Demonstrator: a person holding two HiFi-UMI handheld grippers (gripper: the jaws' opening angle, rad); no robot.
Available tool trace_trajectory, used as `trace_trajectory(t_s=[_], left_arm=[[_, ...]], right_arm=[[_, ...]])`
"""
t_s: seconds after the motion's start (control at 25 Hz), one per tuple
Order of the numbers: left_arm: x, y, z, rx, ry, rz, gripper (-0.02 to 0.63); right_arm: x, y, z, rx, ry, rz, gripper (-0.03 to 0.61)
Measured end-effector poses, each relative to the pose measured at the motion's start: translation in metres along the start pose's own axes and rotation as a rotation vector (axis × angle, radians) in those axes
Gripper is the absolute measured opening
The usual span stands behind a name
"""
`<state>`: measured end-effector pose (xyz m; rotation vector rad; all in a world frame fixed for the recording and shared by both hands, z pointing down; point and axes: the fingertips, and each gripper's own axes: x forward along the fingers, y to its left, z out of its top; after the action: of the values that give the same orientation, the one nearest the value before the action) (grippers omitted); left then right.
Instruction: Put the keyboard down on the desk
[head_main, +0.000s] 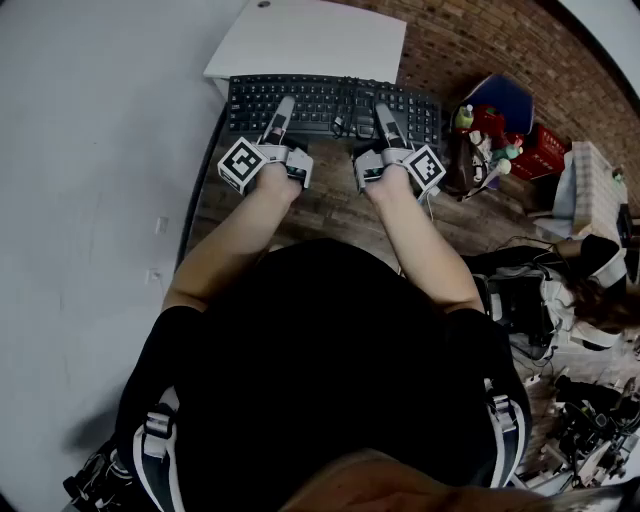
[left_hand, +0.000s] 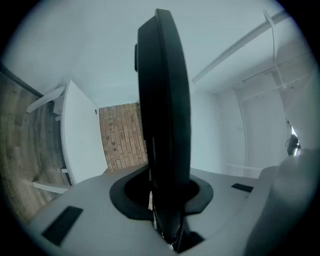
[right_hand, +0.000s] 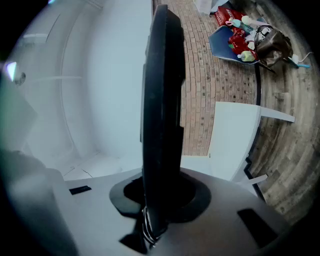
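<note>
**Both your claws pinch the black keyboard in front of the white desk.**

Your left claw (head_main: 283, 110) is pressed on the near long edge of the keyboard (head_main: 335, 100), on its left half. Your right claw (head_main: 386, 115) is pressed on the same edge, on the right half. In both gripper views the keyboard (left_hand: 165, 100) (right_hand: 161, 100) stands edge-on between the jaws, and they are closed tight on it. In the head view it lies flat and level in the upper middle of the frame, with the keys up. Its far edge meets the near edge of the desk (head_main: 310, 40), but you cannot tell if they touch. At the upper right, a heap of coloured toys (head_main: 490, 125) lies on the brick floor (head_main: 450, 40).
</note>
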<state>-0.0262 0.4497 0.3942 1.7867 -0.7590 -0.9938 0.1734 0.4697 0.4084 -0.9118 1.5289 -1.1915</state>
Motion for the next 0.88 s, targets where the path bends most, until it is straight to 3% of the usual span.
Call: trace_trajectory(t_s=[0.16,0.68,0.88], left_arm=[[-0.002,0.003,-0.005,-0.034,0.004,-0.02,0.091],[0.003,0.029,-0.007,-0.032,0.011,-0.018,0.089],[0.006,0.01,-0.023,-0.034,0.009,-0.012,0.09]], right_arm=[[-0.004,-0.005,0.0,-0.014,0.003,-0.008,0.091],[0.0,-0.024,0.005,-0.012,-0.003,0.016,0.091],[-0.012,-0.005,0.018,-0.025,0.022,0.002,0.091]])
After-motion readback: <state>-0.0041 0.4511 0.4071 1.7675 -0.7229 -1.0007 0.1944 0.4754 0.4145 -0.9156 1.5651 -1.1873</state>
